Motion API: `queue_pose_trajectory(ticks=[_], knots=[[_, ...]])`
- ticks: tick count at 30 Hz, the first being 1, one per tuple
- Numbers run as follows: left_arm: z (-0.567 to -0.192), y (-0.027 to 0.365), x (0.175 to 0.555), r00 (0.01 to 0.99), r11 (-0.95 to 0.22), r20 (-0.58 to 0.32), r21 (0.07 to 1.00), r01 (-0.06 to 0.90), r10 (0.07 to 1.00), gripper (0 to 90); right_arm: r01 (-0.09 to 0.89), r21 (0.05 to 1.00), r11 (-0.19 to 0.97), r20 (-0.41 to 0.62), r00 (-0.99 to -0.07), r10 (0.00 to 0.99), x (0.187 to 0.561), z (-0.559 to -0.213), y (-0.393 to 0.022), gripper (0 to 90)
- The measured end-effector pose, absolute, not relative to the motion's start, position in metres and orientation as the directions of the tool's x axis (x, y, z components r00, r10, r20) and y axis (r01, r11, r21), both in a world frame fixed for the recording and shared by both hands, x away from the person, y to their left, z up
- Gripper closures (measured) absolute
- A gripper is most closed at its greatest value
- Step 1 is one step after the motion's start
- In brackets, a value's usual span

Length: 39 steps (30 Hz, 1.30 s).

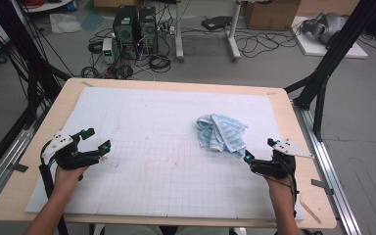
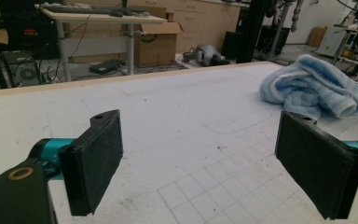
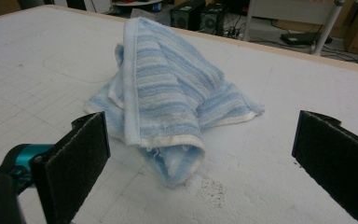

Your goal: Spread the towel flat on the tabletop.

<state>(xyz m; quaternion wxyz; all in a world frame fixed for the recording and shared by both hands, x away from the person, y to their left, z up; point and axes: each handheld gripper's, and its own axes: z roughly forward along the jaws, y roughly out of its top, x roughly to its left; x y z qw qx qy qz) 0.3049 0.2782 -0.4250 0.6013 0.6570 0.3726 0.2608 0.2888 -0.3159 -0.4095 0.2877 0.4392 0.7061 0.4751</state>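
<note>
While both tools wait at the near side of the table [image 1: 39,196], the work looks to be at its very start: a crumpled blue-and-white striped towel [image 1: 222,133] lies untouched on the white gridded mat [image 1: 166,161], and the reach for it has not begun. The right gripper [image 1: 247,157] sits just short of the towel, jaws spread wide with nothing between them; seen along those jaws, the towel [image 3: 168,107] is heaped directly ahead, its folded white-hemmed corner pointing back toward the tool. The left gripper [image 1: 98,139] is well apart from the cloth, also spread and empty; from its own camera the towel [image 2: 314,88] lies far ahead and off to the right. The next move, I judge, calls for the right gripper to ease forward and low, so one jaw slides under that nearest hem before pinching. The left will need a long sweep across open mat to find a second corner. Room is generous: bare mat lies ahead of and between the tools, while the table's right edge runs close outside the right gripper.
</note>
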Motion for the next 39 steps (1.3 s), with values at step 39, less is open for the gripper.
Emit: queue_pose_trajectory(ticks=[39], knots=[[-0.434, 0.276, 0.31, 0.599, 0.002, -0.139, 0.975, 0.223, 0.789, 15.5, 0.344, 0.912, 0.223, 0.005, -0.554, 0.832, 0.289, -0.402, -0.288, 5.2]])
